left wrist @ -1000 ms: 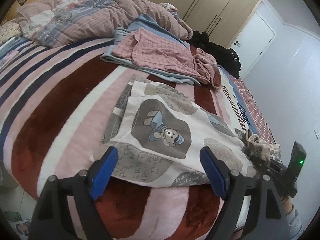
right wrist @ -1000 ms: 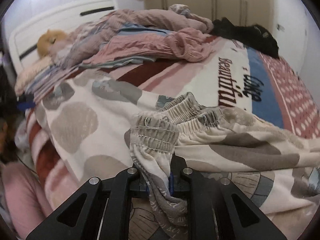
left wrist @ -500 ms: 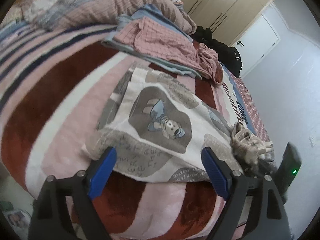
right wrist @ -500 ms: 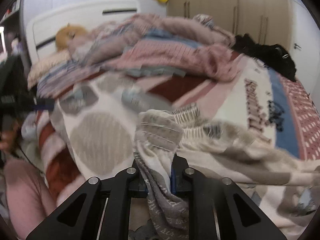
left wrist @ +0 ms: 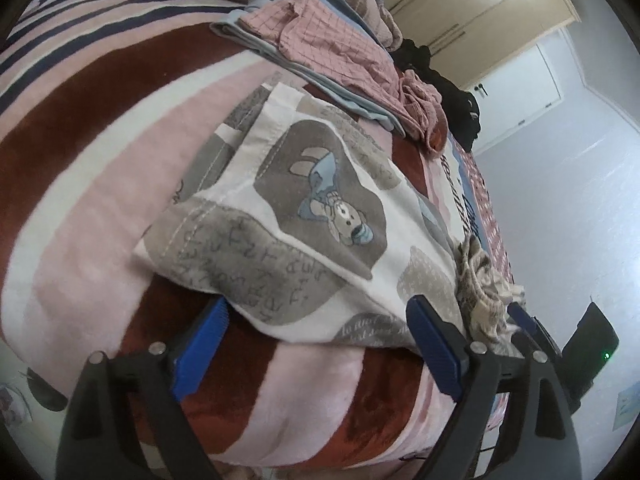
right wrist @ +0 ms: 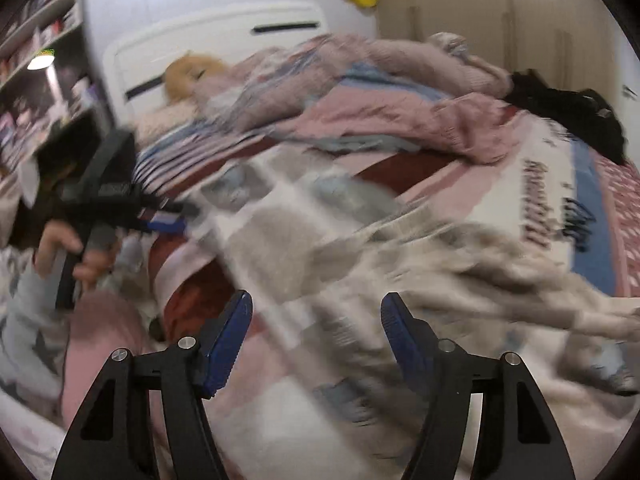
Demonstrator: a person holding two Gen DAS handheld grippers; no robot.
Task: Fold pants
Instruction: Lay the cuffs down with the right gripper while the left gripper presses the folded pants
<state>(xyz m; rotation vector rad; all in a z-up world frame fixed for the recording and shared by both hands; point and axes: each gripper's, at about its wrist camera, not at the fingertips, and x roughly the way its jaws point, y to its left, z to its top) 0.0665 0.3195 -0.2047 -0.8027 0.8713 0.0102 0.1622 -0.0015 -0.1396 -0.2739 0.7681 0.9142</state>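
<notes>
Pants lie flat on the striped blanket near the bed's front edge, cream fabric w/ grey patches and a cartoon-mouse print facing up. In the left wrist view the hem end sits closest to me, its edge just ahead of my left gripper. Jaws on that one stand wide apart, blue pads either side of the hem; nothing is pinched, and whether the pads touch the cloth I cannot tell. They have just been opening a bit further, no cloth clamped between them.

Waistband, gathered and bunched, lies at the pants' right end, just beside my right gripper, which shows at that view's edge.

Right wrist view is motion-blurred. My right gripper has its jaws apart; they have just been opening, and no cloth is clamped between the pads. The pants spread below and ahead of it, detail smeared. At left of that view my left hand grips the handle of the left gripper, low by the hem end.

Behind the pants: a pink checked garment on a blue one, a rumpled duvet, black clothing by the wardrobe, and a headboard.
</notes>
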